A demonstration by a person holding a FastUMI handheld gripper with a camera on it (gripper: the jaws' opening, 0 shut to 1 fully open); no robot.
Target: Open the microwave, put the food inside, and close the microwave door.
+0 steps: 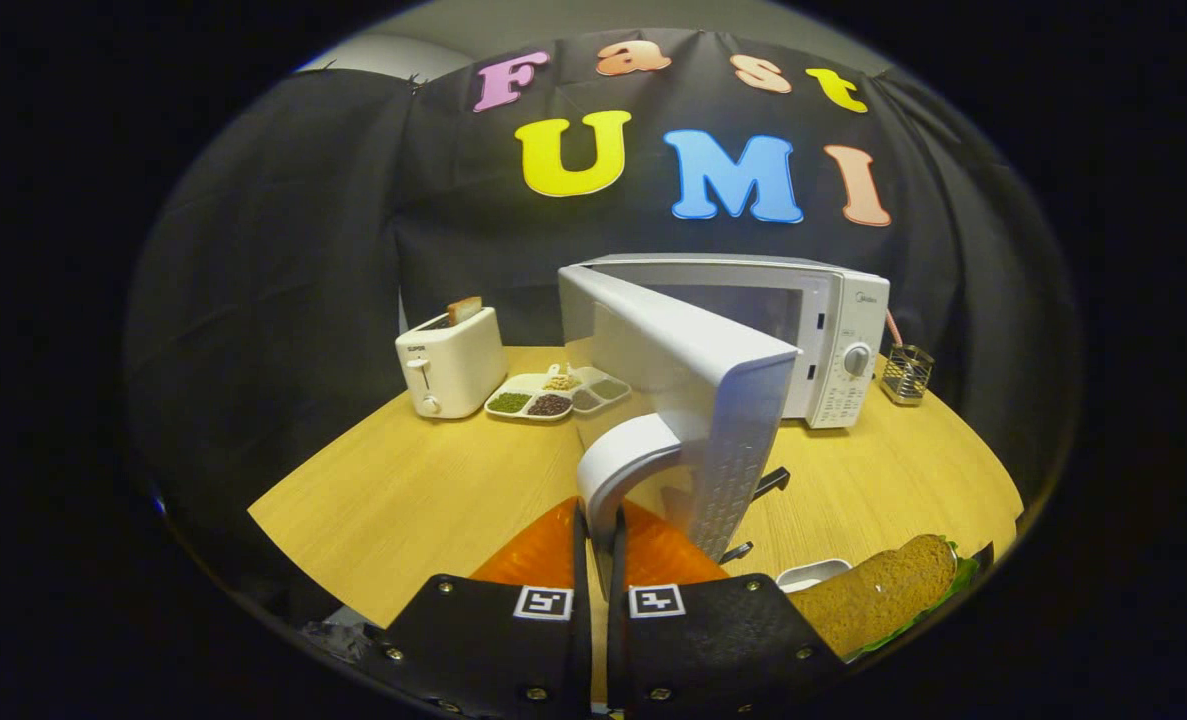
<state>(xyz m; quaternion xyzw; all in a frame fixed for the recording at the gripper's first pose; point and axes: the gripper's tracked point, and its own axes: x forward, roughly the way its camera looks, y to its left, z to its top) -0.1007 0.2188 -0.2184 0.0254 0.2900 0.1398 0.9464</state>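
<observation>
white microwave door [698,400] swung open

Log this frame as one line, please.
phase: opening microwave | door: swung out | claw: shut on door handle | sandwich: on table, not loaded

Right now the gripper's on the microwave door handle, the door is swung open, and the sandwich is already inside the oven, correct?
Not quite. The gripper view shows the sandwich on the table, right of the fingers. The gripper is closed on the door handle, and the microwave door is open.
</observation>
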